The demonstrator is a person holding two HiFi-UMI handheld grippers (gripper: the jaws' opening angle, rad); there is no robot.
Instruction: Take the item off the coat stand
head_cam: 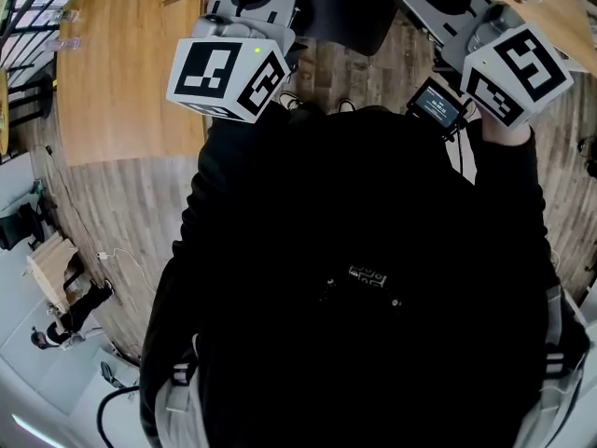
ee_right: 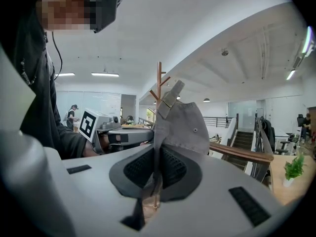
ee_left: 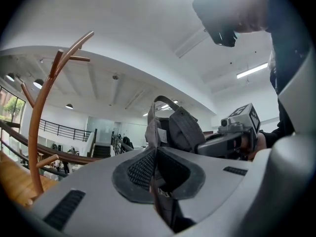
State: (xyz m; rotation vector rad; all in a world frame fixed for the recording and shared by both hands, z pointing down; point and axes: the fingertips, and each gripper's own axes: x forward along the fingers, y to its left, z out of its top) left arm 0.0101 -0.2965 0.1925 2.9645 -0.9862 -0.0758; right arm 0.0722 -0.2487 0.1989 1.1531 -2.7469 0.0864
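A grey cap (ee_left: pixel 174 126) hangs in the air, pinched from both sides. My left gripper (ee_left: pixel 155 174) is shut on one edge of the cap's fabric. My right gripper (ee_right: pixel 157 174) is shut on the opposite edge of the cap (ee_right: pixel 186 123). The brown wooden coat stand (ee_left: pixel 36 127) rises to the left, apart from the cap, and its top (ee_right: pixel 159 80) shows behind the cap in the right gripper view. In the head view the cap (head_cam: pixel 347 12) is a dark shape between the two marker cubes, close to my chest.
A round wooden table (head_cam: pixel 131 63) stands at the left over plank flooring, with a white cable (head_cam: pixel 117 255) on the floor. A railing and staircase (ee_right: pixel 242 139) lie to the right, and a small green plant (ee_right: pixel 295 168) sits on a tabletop.
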